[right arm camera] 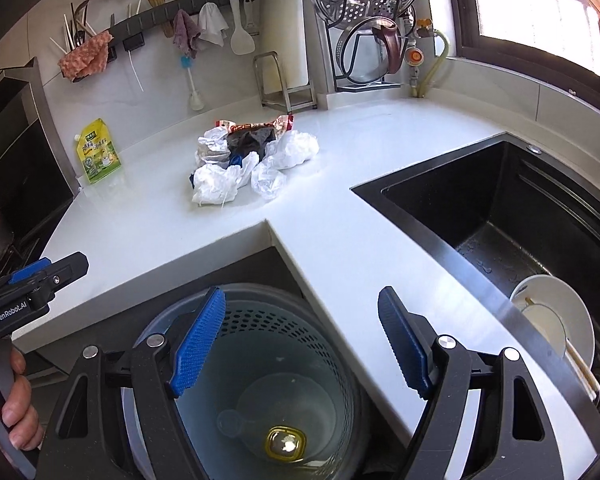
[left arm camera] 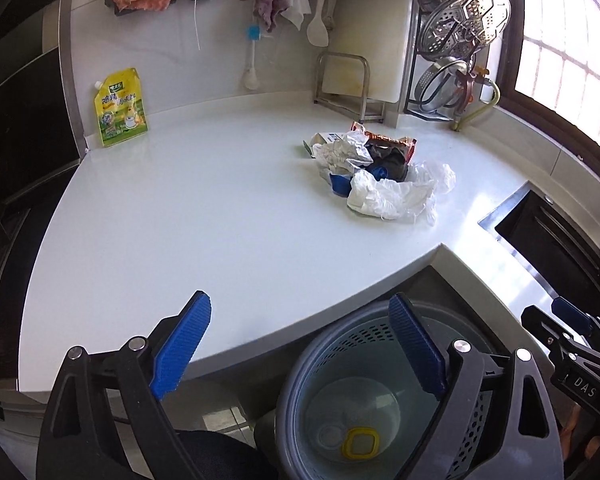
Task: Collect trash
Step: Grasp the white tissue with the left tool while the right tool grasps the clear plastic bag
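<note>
A heap of trash lies on the white counter: crumpled white plastic and paper, a brown snack wrapper, something blue. Below the counter's inner corner stands a grey perforated bin with a yellow square lid and clear plastic at its bottom. My left gripper hangs open over the counter edge and the bin, nothing between its blue pads. My right gripper is open above the bin, empty too. Each gripper shows at the edge of the other's view.
A yellow sauce pouch leans on the back wall at left. A black sink with a white plate lies to the right. A steamer rack, a cutting board stand and hanging cloths line the back.
</note>
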Demonstrator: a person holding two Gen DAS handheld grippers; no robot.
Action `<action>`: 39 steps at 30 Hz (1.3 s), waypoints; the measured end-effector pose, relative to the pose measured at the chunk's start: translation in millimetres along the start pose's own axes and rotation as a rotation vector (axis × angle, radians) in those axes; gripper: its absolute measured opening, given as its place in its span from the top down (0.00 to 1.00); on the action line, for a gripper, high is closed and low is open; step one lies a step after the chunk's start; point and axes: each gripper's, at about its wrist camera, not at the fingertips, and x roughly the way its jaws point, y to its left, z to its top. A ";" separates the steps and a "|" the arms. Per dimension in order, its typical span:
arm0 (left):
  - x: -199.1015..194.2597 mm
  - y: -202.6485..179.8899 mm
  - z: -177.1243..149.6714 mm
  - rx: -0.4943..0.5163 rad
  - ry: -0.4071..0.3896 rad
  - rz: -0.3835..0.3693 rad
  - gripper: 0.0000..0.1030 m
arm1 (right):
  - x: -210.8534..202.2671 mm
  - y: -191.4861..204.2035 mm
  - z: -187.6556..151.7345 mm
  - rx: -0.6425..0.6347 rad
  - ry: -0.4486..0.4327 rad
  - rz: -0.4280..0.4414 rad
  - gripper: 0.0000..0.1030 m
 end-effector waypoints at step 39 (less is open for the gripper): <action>124.9 -56.6 68.5 0.016 0.054 -0.037 0.12 | 169.8 -10.5 147.3 -0.091 0.092 0.070 0.81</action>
